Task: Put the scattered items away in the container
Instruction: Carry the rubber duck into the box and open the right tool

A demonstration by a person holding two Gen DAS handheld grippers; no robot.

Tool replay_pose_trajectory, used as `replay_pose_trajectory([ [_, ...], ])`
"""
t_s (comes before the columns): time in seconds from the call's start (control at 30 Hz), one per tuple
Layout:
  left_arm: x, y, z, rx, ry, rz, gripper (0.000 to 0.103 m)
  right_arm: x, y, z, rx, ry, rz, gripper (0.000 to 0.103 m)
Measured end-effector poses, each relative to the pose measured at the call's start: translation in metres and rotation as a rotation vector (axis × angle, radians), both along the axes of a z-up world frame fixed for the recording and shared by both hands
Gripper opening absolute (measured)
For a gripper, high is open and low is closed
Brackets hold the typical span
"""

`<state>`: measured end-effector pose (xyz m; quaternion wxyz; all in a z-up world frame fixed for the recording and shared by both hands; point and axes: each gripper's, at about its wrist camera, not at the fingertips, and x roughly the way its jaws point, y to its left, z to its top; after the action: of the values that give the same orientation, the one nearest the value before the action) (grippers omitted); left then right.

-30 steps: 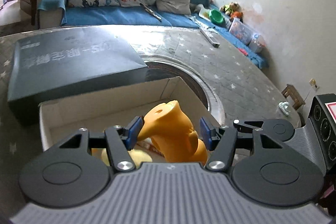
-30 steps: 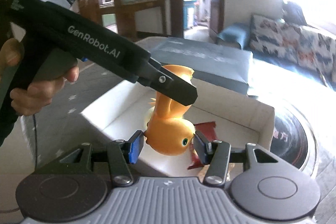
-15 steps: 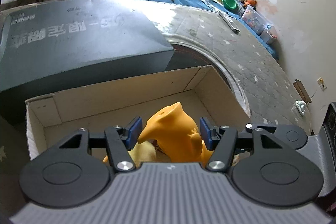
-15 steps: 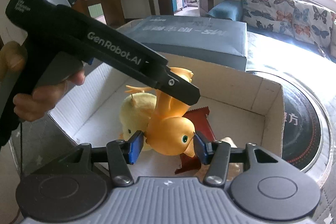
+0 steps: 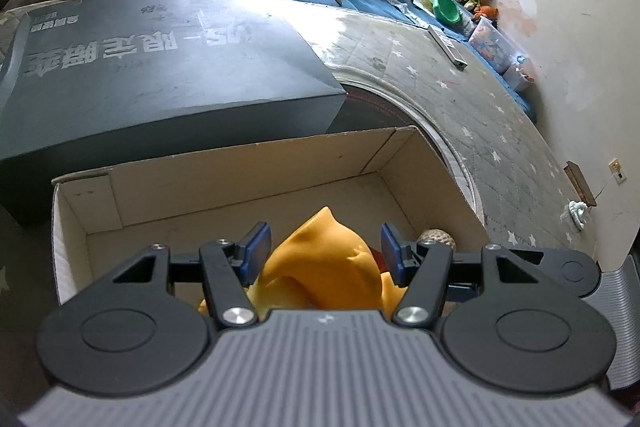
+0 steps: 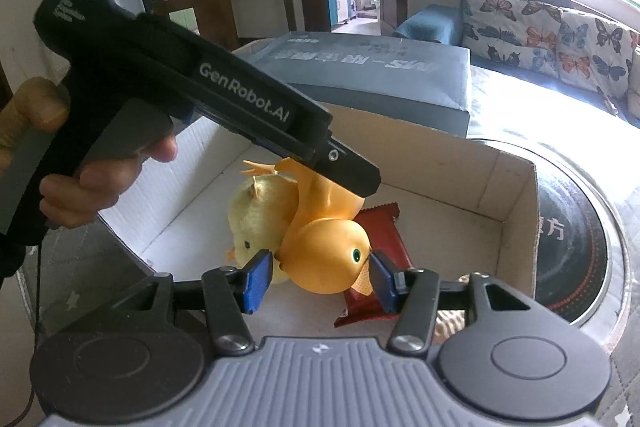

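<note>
Both tongs have dropped down since a second ago, so the duck (image 6: 324,251) that was up around the rim of the box (image 5: 240,167) now hangs low inside it, head down, nearly on the plush chick (image 6: 256,219) and the red wrapper (image 6: 376,267). Left gripper (image 5: 324,247) is clamped on the duck's tail end as narrow as it ever goes. Right gripper (image 6: 320,277) sits around the head; the pad by the eye is touching, the other looks a hair off the rubber, so I'd call that more a cradle than a grip. Everything else looks the same: dark flat box (image 5: 160,67) behind, and a small pale ball (image 5: 436,237) peeking out in the corner. For the drop, I'd say let the right side spread first, then ease the left open only once the duck is resting on the pile. It's squishy rubber, so it'll spring and could roll if let go high. Then pull both tongs straight up without clipping the cardboard wall.
</note>
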<state>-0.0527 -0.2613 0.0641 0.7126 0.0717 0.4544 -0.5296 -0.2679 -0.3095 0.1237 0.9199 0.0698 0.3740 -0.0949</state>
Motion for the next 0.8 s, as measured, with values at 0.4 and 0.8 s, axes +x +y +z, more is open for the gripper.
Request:
replay_pose_trajectory([
  [0.4,-0.009,0.012,0.012,-0.023,-0.035,0.026,0.060,-0.022,0.004,0.013,-0.015,-0.040,-0.006,0.063],
  [0.8,-0.043,0.037,0.036,-0.045,-0.160,0.075,0.077,-0.045,0.004,0.020,-0.032,-0.073,-0.043,0.077],
])
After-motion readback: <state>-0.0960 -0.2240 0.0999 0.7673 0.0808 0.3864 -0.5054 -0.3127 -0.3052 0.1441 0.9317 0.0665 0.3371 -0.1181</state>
